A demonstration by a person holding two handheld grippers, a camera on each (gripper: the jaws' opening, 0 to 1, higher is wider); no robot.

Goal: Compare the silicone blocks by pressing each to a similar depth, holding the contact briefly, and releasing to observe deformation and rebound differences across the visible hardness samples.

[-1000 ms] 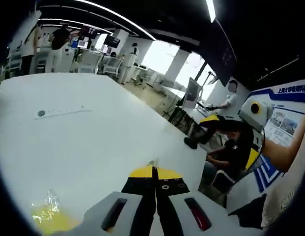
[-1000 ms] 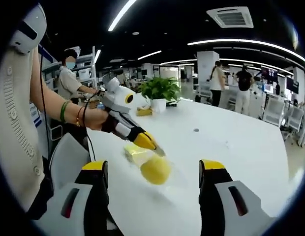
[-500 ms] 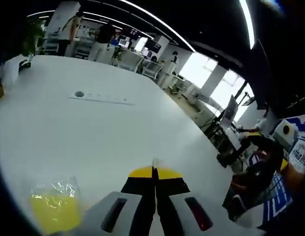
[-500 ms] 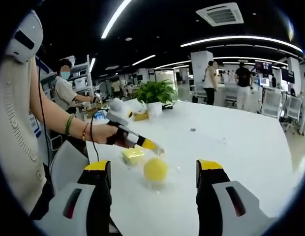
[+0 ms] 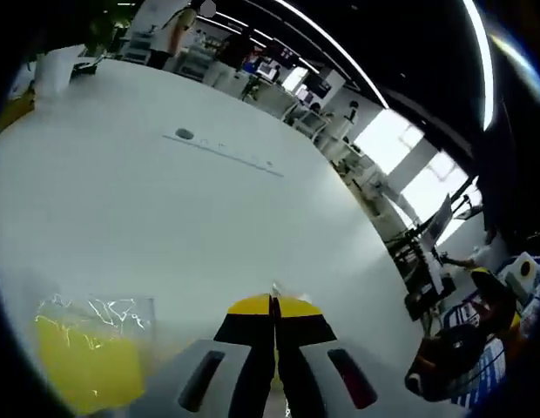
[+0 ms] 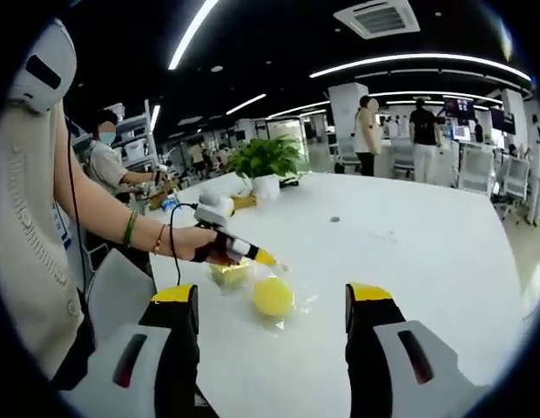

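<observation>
Right gripper view: your right gripper (image 6: pixel 272 300) hangs above the white table (image 6: pixel 427 252) with its yellow-tipped jaws spread wide apart and nothing between them. Past the jaws sits a round yellow silicone block (image 6: pixel 273 296) inside a clear plastic bag (image 6: pixel 296 305), resting on the table. Just beside it, nearer your left hand (image 6: pixel 193 244), lies a paler yellow block (image 6: pixel 228 275). Your left gripper (image 6: pixel 268 259) comes in from the left, its yellow tip pointing down at the near edge of the round block; whether the tip touches the bag cannot be told. A potted plant (image 6: pixel 268 161) stands further back on the table, and people stand in the room behind.

Left gripper view: your left gripper (image 5: pixel 273 300) has its jaws pressed together, tips meeting with nothing pinched. A yellow block in clear wrap (image 5: pixel 87 361) lies on the table (image 5: pixel 209 218) to the lower left of the jaws, apart from them. A small dark round mark (image 5: pixel 184 134) shows far across the table.
</observation>
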